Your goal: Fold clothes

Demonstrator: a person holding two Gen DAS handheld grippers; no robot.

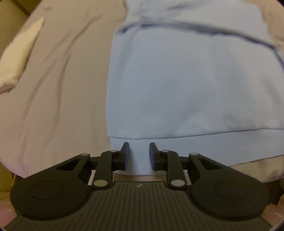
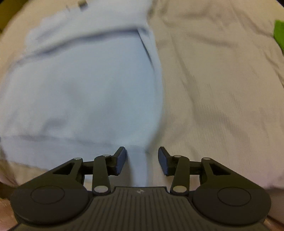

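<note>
A light blue sweatshirt (image 1: 186, 80) lies flat on a pale beige sheet (image 1: 62, 88). Its ribbed hem band (image 1: 213, 147) faces me. My left gripper (image 1: 139, 154) is open at the hem's left end, and blue fabric fills the narrow gap between its black fingers (image 1: 126, 152). In the right wrist view the same sweatshirt (image 2: 88, 88) fills the left half. There my right gripper (image 2: 142, 158) stands open more widely over the hem's right corner, which covers only the left part of the gap. A fold line crosses the far part of the garment.
A folded white cloth (image 1: 19, 56) lies on the sheet at the far left. A bright green item (image 2: 279, 33) shows at the right edge, and a small grey object (image 2: 82, 3) at the far end. Wrinkled sheet (image 2: 221, 88) spreads to the right of the sweatshirt.
</note>
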